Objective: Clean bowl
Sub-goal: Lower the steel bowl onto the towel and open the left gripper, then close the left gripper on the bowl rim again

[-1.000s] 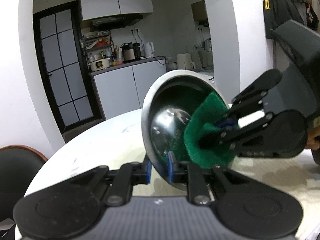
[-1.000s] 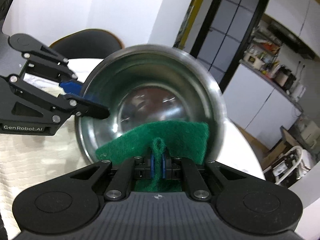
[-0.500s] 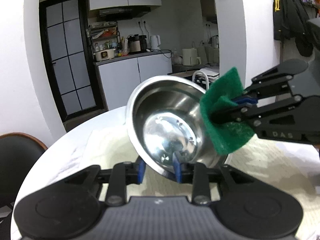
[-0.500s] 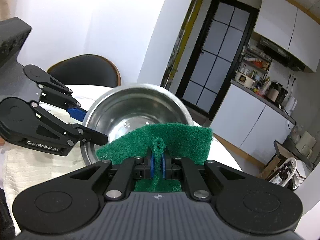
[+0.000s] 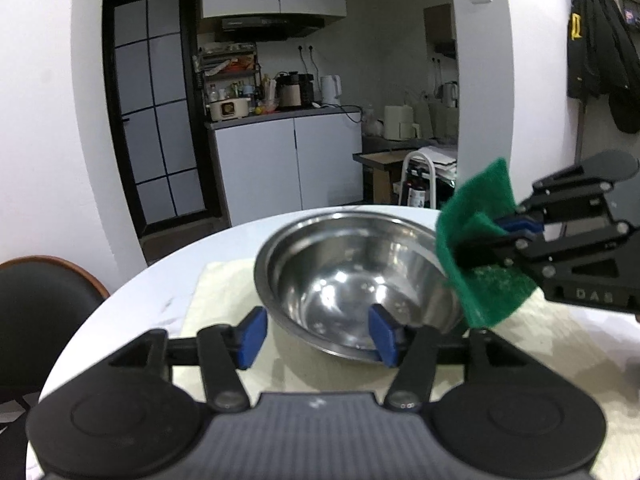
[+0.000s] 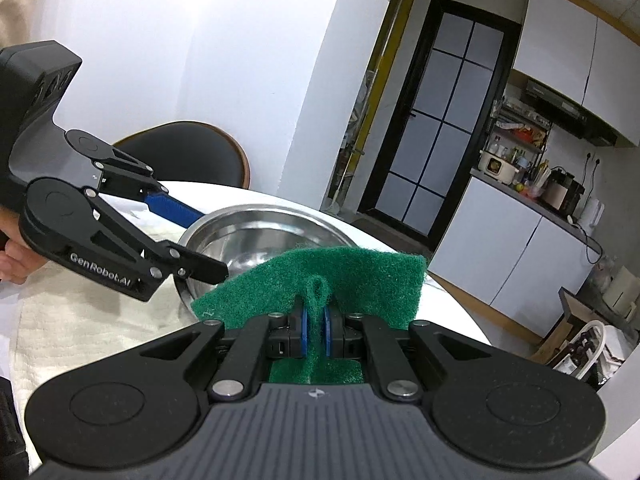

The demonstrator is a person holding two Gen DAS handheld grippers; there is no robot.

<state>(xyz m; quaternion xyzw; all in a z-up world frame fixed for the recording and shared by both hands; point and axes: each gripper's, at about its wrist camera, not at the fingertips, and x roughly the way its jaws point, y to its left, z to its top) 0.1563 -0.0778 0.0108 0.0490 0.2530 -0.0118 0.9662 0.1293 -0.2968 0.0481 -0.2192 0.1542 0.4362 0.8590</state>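
A steel bowl [image 5: 352,280] sits upright on a cream cloth [image 5: 224,292] on the round white table [image 5: 160,280]. My left gripper [image 5: 316,334] straddles the bowl's near rim: one blue pad is inside the bowl and the other outside, clear of the wall. Its jaws are opening. My right gripper [image 5: 500,236] hovers by the bowl's right rim, shut on a folded green scouring pad [image 5: 480,280]. The right wrist view shows the scouring pad [image 6: 360,276] pinched in the right gripper [image 6: 315,328]. Beyond it are the bowl [image 6: 256,232] and the left gripper [image 6: 206,244].
A black chair with a brown edge [image 5: 40,300] stands at the table's left side. A person's hand [image 6: 12,256] holds the left gripper's body. A kitchen counter with appliances [image 5: 280,116] and a dark glass door [image 5: 152,120] lie beyond the table.
The bowl has gone from tilted on its edge in the left gripper to resting flat on the cloth. The left jaws have widened off its rim. The scouring pad has come out of the bowl to the right.
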